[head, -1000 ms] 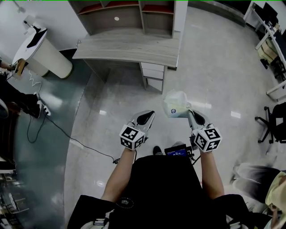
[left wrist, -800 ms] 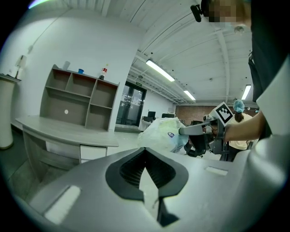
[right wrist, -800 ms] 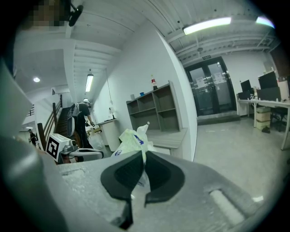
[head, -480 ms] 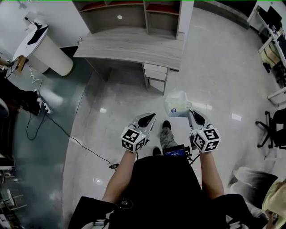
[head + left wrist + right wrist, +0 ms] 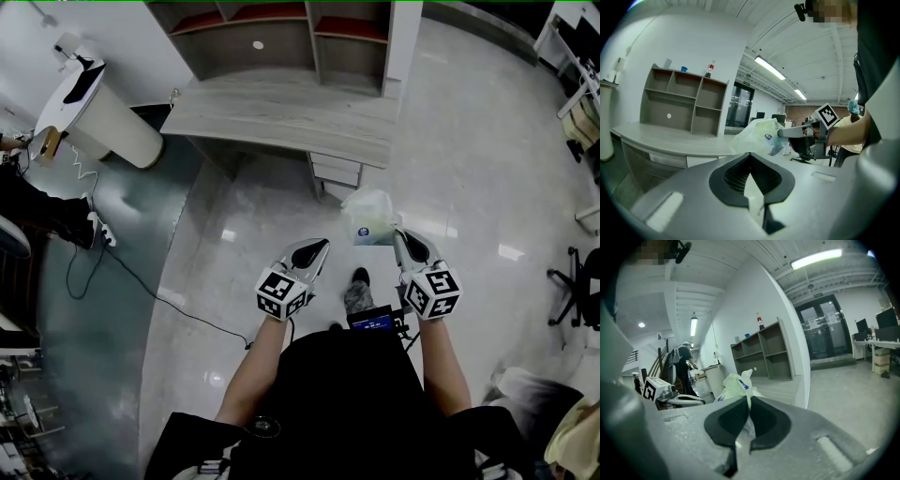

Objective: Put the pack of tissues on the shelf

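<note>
Pale-green pack of tissues (image 5: 370, 217) clamped in right gripper (image 5: 400, 236); left gripper (image 5: 313, 247) closed, empty. Ahead, the shelf (image 5: 281, 28) is nearer than before: approach under way, placement pending.

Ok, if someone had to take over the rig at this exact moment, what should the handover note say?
Right tongs: shut on the plastic wrapper of the tissue pack, which hangs in the air above the floor, short of the desk.
Left tongs: shut, nothing in them, held beside the right ones.
Shelf: stands on the back of the desk ahead; its compartments look open.
Done: the pack is picked up and being carried.
Left: walk up to the desk, place the pack in a shelf compartment, then open the right tongs and pull back.
</note>
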